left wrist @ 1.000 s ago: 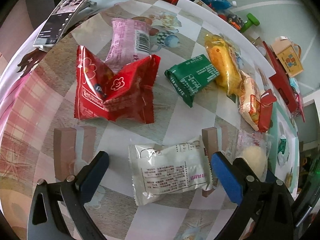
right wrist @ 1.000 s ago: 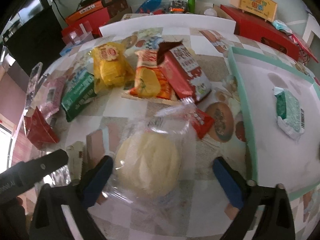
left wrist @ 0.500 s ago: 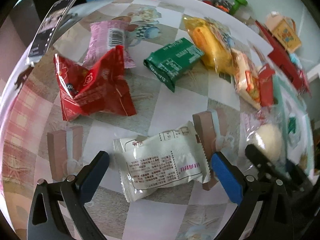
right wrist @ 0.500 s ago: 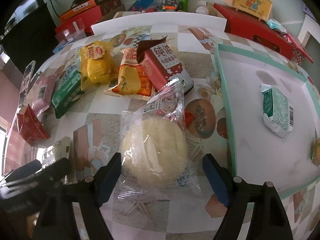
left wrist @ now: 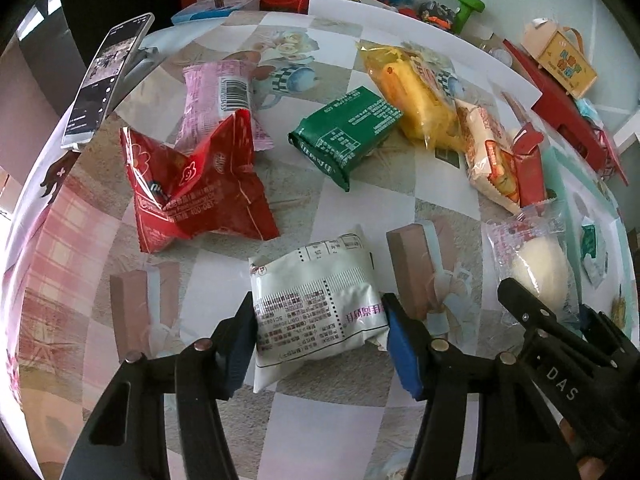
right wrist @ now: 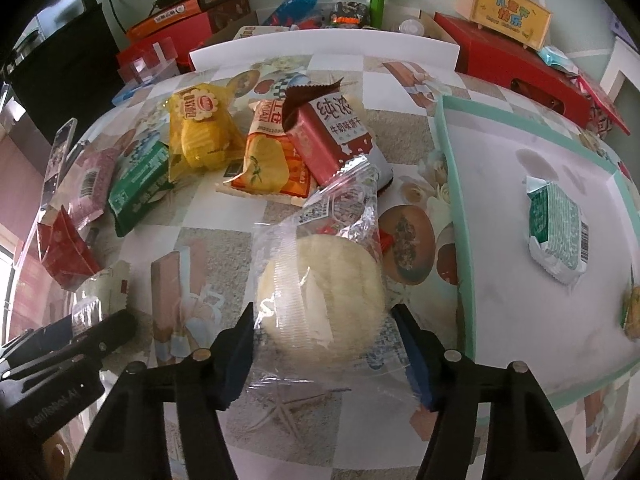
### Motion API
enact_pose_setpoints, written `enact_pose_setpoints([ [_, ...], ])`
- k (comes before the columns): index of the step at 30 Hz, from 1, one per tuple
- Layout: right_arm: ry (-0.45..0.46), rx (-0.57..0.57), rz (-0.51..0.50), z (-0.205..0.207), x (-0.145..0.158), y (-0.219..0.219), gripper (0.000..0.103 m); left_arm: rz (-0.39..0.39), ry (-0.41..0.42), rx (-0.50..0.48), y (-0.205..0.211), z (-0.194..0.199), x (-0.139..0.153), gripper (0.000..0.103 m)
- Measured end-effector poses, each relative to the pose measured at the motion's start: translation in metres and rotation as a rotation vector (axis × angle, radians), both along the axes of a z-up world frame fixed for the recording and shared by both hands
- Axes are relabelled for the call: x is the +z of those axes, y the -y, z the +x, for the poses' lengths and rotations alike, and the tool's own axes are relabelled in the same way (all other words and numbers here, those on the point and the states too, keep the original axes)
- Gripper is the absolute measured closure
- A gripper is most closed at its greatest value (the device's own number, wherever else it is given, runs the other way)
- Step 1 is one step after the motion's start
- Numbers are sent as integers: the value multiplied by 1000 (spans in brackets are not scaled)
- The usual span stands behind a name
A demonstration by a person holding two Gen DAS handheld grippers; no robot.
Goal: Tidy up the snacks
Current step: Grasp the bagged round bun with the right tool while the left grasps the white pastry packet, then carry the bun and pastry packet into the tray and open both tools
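Observation:
My left gripper (left wrist: pixel 320 340) is shut on a white snack packet (left wrist: pixel 316 304) with printed text, both blue pads pressing its sides. My right gripper (right wrist: pixel 328 344) is shut on a clear bag holding a pale round bun (right wrist: pixel 320 288); the bun bag also shows at the right of the left wrist view (left wrist: pixel 536 268). Further back on the table lie a red packet (left wrist: pixel 192 188), a pink packet (left wrist: pixel 216 100), a green packet (left wrist: pixel 348 128), a yellow packet (left wrist: pixel 412 92) and an orange packet (right wrist: pixel 272 160) under a red milk-biscuit packet (right wrist: pixel 332 136).
A tray with a green rim (right wrist: pixel 460 216) at the right holds a green-and-white packet (right wrist: pixel 556 232). A phone (left wrist: pixel 104 80) stands at the table's left edge. Red boxes (right wrist: pixel 516 60), a green dumbbell (right wrist: pixel 376 0) and a blue bottle (right wrist: pixel 296 0) lie beyond the table.
Both grippers moved forward and closed: the left on the white packet, the right on the bun bag.

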State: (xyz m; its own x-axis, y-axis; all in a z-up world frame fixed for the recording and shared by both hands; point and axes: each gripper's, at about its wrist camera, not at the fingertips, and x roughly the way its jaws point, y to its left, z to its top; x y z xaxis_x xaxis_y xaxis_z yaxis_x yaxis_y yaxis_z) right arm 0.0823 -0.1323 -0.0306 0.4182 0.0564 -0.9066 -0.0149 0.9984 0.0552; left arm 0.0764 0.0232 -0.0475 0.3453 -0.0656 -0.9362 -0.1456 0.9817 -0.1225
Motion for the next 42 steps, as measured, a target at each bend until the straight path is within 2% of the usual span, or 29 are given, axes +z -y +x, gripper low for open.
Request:
enact_pose_setpoints([
  [8, 6, 10, 27, -1, 4, 0, 46, -52, 5, 9, -24, -6, 2, 42],
  [20, 46, 7, 80, -7, 20, 4, 50, -94, 35, 15, -32, -12, 16, 43],
  [31, 125, -17, 120, -17, 49, 14, 50, -112, 151, -21, -23, -21, 53, 43],
  [36, 148, -56, 126, -18, 58, 31, 50, -122, 192, -54, -11, -15, 65, 43],
  [42, 186, -175, 128, -17, 70, 78, 50, -138, 234, -105, 13, -5, 79, 43],
])
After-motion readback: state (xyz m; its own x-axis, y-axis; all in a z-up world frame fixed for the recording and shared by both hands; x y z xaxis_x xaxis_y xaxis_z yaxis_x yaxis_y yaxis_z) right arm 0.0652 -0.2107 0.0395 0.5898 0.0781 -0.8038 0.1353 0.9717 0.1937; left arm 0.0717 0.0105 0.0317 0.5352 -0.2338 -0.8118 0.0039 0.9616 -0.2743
